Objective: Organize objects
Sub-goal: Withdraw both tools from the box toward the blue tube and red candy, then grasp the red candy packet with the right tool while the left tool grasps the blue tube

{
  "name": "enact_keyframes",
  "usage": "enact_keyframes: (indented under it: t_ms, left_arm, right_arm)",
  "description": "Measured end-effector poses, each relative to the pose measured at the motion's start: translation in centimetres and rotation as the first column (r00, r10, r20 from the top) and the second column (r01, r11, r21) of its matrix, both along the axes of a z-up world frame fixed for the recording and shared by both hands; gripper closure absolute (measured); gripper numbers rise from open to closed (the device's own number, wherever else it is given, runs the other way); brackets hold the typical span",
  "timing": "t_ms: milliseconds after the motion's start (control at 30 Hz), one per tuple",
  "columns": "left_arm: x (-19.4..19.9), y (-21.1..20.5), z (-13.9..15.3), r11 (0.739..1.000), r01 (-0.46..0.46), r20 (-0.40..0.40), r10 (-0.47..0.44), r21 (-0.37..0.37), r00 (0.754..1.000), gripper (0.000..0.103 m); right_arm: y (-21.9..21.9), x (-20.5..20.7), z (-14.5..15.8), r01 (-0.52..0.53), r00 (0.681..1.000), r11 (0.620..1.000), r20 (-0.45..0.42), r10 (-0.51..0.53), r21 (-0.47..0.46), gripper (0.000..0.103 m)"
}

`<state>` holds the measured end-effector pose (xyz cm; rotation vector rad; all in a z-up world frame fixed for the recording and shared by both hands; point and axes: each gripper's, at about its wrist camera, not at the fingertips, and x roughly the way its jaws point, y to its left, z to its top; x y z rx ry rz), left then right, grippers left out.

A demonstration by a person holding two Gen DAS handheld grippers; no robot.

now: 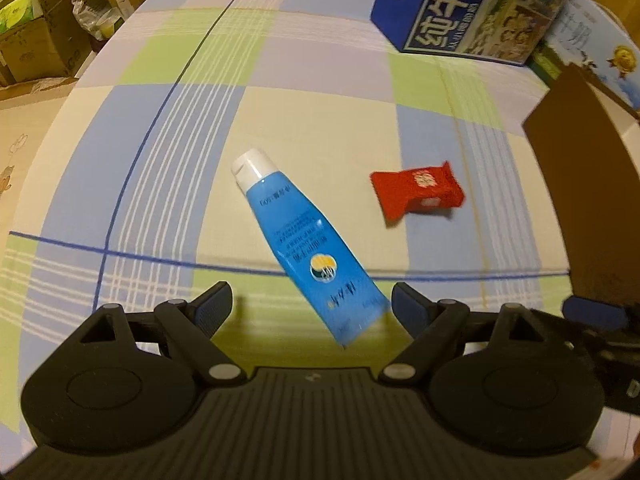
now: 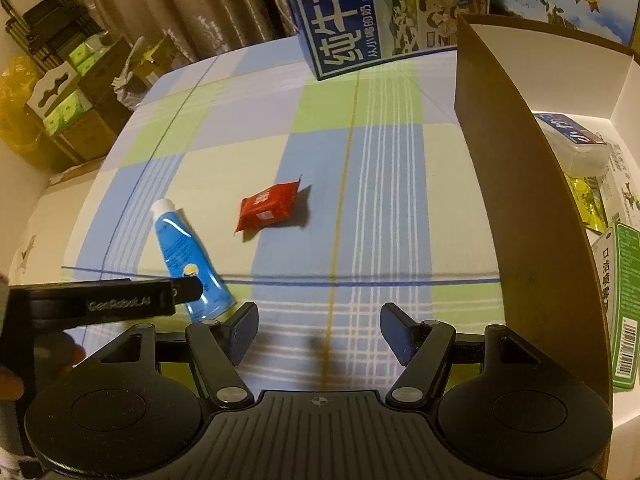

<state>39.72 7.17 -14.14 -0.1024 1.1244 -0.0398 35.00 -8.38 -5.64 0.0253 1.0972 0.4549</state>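
Both your grippers hang empty over the checked tabletop (image 1: pixel 304 120). Left gripper (image 1: pixel 311 305): fingers spread wide, the flat crimped end of the blue tube (image 1: pixel 304 240) lying between the tips, nothing pinched yet. Right gripper (image 2: pixel 318 330): fingers spread too, only bare cloth between them. The tube lies flat on the tabletop, white cap (image 1: pixel 253 164) pointing away from you, slanted across the left gripper's line. The red snack packet (image 1: pixel 418 192) lies just to the tube's right, apart from it, closer to the brown-walled open box (image 2: pixel 504 184) at the right edge. That box already holds a few things: a clear-lidded case (image 2: pixel 576 140), a yellow foil piece (image 2: pixel 588 204), a green-labelled carton (image 2: pixel 620 304). Two milk cartons (image 1: pixel 460 8) stand at the far edge, well clear. Reading: sorting is under way, two loose items left; step in hand looks like the reach for the tube. Next move calls for lowering the left fingers so they straddle the tube's body, turning the wrist to square with its slant, then closing. Right gripper is better placed for the packet.
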Motion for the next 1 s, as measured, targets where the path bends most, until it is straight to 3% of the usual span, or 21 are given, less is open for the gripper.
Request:
enact_keyframes:
  t_ms: [267,433,633,1000]
  left_arm:
    - [2.5,0.1,-1.5,0.999,-0.027,0.009,0.027,0.03,1.0,0.02]
    - [2.9,0.5,-1.8,0.998,-0.004,0.035,0.002,0.062,0.999,0.031]
    - [2.7,1.6,-1.6,0.996,0.039,0.064,-0.044,0.08,0.997,0.058]
    - [2.6,3.6,-1.5,0.995,0.058,0.067,-0.063,0.076,0.996,0.058]
  right_arm:
    - [0.4,1.7,-1.1,-0.002,1.0,1.0,-0.004,0.002,-0.016,0.038]
    - [1.5,3.0,-1.2,-0.036,0.999,0.999,0.017,0.036,-0.005,0.038]
    - [3.5,5.0,-0.7,-0.104,0.992,0.994,0.074,0.102,0.031,0.038]
    - [8.2,8.3,-2.5,-0.285,0.95,0.957,0.145,0.275,0.047,0.039]
